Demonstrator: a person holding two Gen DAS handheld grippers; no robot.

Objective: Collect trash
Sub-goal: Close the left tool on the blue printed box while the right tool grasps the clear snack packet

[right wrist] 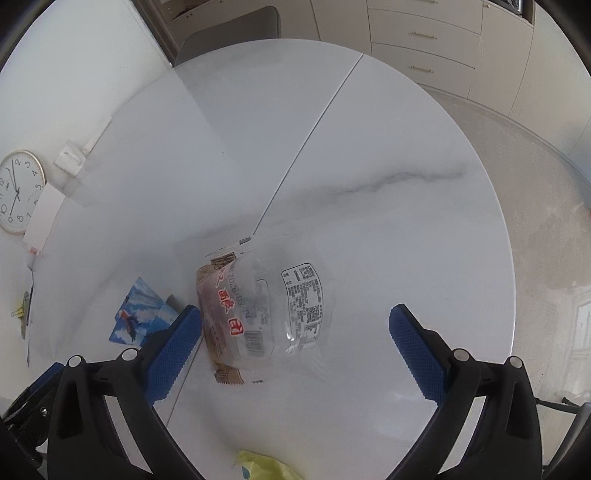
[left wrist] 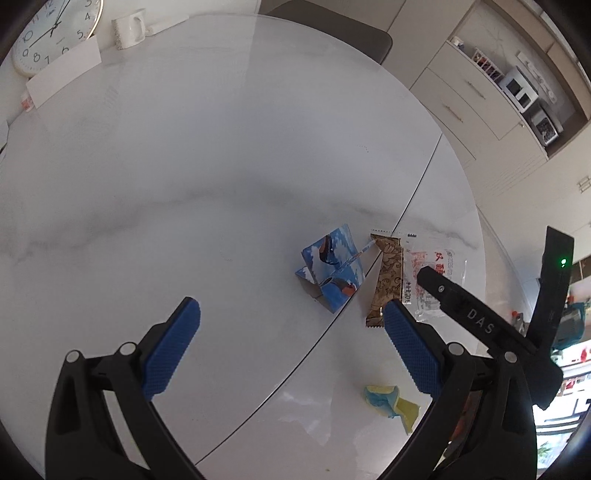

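On the white marble table lie a blue milk carton with a straw (left wrist: pixel 330 271) (right wrist: pixel 142 314), a brown patterned wrapper (left wrist: pixel 386 282) (right wrist: pixel 221 373), a clear plastic wrapper with red print (left wrist: pixel 436 280) (right wrist: pixel 273 306) and a crumpled yellow-blue wrapper (left wrist: pixel 391 404) (right wrist: pixel 262 465). My left gripper (left wrist: pixel 291 332) is open above the table, the carton just ahead of it. My right gripper (right wrist: pixel 295 332) is open, hovering over the clear wrapper, which lies between its fingers. The right gripper's body shows in the left wrist view (left wrist: pixel 480 317).
A wall clock (left wrist: pixel 51 33) (right wrist: pixel 18 192), a white mug (left wrist: pixel 129 27) and a white card (left wrist: pixel 64 75) stand at the table's far side. A chair back (right wrist: pixel 229 33) and cream drawers (right wrist: pixel 424 37) lie beyond the table edge (right wrist: pixel 506 258).
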